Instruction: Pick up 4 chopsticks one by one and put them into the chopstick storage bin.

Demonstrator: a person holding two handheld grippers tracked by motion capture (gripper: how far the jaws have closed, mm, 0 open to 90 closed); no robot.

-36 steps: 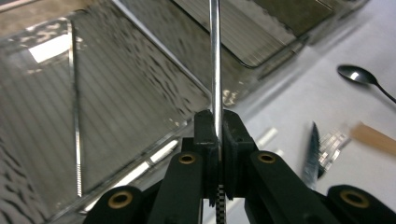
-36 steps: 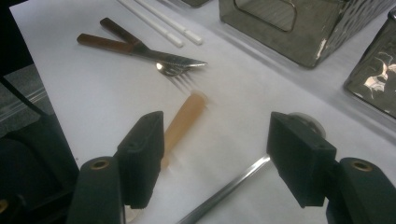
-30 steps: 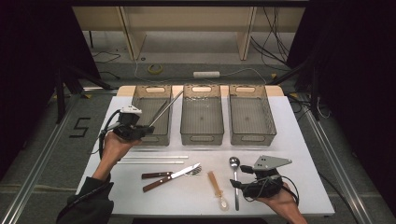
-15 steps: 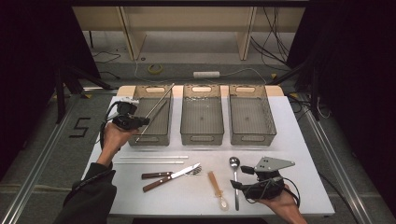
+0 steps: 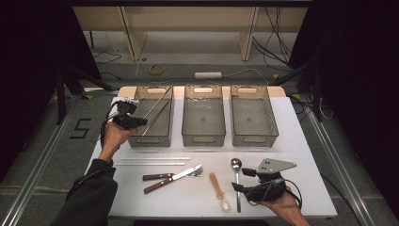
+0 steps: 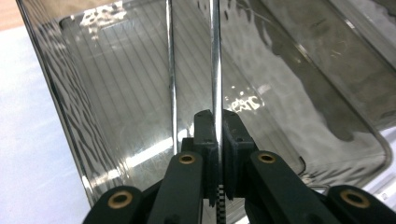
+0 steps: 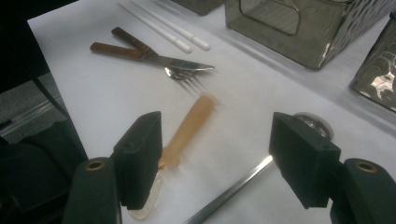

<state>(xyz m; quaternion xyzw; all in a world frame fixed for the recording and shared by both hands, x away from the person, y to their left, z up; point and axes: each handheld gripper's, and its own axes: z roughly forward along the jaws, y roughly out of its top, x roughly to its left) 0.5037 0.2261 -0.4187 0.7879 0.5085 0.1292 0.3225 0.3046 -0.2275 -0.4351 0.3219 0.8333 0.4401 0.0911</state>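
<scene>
The left gripper [image 5: 133, 122] was clenched on a metal chopstick [image 6: 215, 70], its jaws pressed together on the rod near the lower end. In the high view it stood at about 9 o'clock on the table, at the near left corner of the left bin [image 5: 137, 141]. The chopstick pointed toward 1 o'clock over the bin's floor, and a second metal chopstick [image 5: 158, 101] leaned inside the bin just beside it.

To do this step well, I think the hand should lower the held rod until it lay almost flat and parallel to the leaning one. Only then should the jaws be released, so the rod would not bounce or slide over the rim. The wall of the bin was close to the jaws, so a slow descent was safer.

The right gripper [image 7: 224, 158] waited at about 5 o'clock, its jaws released and wide apart over the table, holding nothing, with the amber spoon [image 7: 186, 131] and the metal spoon [image 5: 236, 176] below it.
</scene>
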